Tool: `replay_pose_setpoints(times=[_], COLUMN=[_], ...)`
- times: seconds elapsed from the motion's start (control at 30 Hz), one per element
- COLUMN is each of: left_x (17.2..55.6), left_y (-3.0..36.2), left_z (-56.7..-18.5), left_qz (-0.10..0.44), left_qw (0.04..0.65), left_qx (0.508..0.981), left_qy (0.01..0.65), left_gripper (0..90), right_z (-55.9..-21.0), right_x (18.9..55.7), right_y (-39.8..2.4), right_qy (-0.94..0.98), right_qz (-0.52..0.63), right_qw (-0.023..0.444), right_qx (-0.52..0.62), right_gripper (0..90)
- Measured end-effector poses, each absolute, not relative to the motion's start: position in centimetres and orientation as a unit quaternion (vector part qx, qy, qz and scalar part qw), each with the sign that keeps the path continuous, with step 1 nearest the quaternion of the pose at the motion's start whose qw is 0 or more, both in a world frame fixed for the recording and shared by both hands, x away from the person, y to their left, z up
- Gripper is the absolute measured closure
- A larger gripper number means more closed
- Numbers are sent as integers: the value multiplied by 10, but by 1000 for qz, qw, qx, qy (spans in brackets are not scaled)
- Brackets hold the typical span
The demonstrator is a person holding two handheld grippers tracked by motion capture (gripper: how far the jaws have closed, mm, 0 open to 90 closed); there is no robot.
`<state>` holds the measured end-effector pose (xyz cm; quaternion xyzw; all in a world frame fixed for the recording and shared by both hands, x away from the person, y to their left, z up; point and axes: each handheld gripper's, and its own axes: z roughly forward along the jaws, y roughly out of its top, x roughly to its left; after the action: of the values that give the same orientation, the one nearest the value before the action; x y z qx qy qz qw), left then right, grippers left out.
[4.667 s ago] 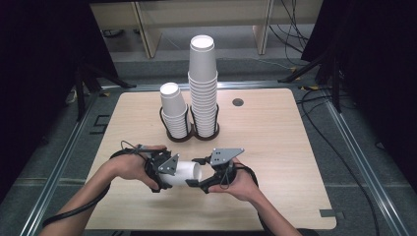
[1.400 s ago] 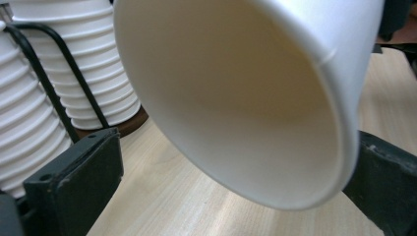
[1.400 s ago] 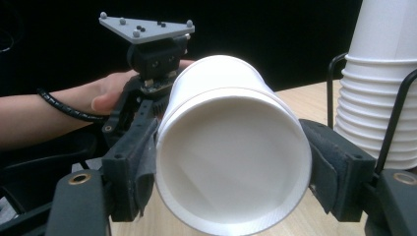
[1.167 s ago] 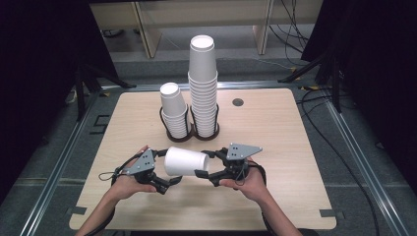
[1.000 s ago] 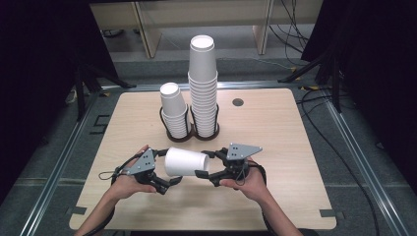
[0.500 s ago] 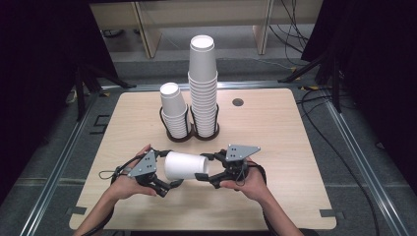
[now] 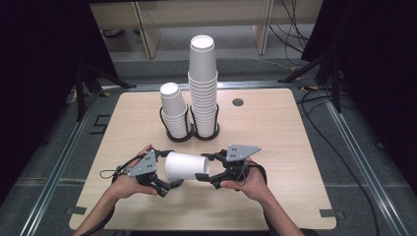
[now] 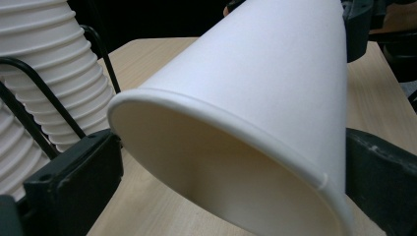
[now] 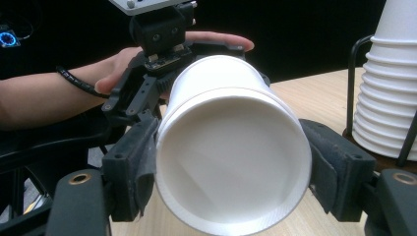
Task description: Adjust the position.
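Cup (image 7: pixel 186 166) — plain white paper, tapered, with a rolled rim — lies sideways just above the near part of the table (image 7: pixel 285 132), between the left gripper (image 7: pixel 164 184) and right gripper (image 7: pixel 204 174), both sets of jaws closed against its sides, in front of two cup stacks (image 7: pixel 202 88).

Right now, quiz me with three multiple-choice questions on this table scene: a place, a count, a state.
1. Where is the single white paper cup?
A) between the grippers
B) atop the tall stack
C) on the floor
2. How many white cup stacks stand in the black wire holder?
A) one
B) two
C) four
3. How does the single cup lie?
A) upright
B) crushed flat
C) on its side
1 A: left gripper and right gripper clamp its ends.
2 B: a short stack beside a tall stack.
3 C: level above the wooden table.
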<state>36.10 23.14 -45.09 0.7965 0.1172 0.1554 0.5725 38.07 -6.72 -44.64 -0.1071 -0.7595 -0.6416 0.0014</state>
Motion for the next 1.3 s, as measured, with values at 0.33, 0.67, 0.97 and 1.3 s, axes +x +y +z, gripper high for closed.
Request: replay_pose_setpoints(times=[0.33,0.67,0.97,1.3], left_x=[362,362,362,360], left_y=[233,233,237,239], left_z=[-450,-449,-447,-444], left_qz=[156,151,150,150], left_qw=[580,586,577,563], left_qx=[792,790,798,809], left_qy=[110,102,90,73], left_gripper=[0,0,21,65], right_z=[-446,-445,-450,-454], right_x=[382,381,381,383], right_y=[-67,-69,-66,-64], right_qy=[-752,-763,-754,-764], right_qz=[-652,-639,-649,-637], right_qw=[3,4,9,17], right_qx=[-98,-98,-102,-103], right_gripper=[278,278,266,258])
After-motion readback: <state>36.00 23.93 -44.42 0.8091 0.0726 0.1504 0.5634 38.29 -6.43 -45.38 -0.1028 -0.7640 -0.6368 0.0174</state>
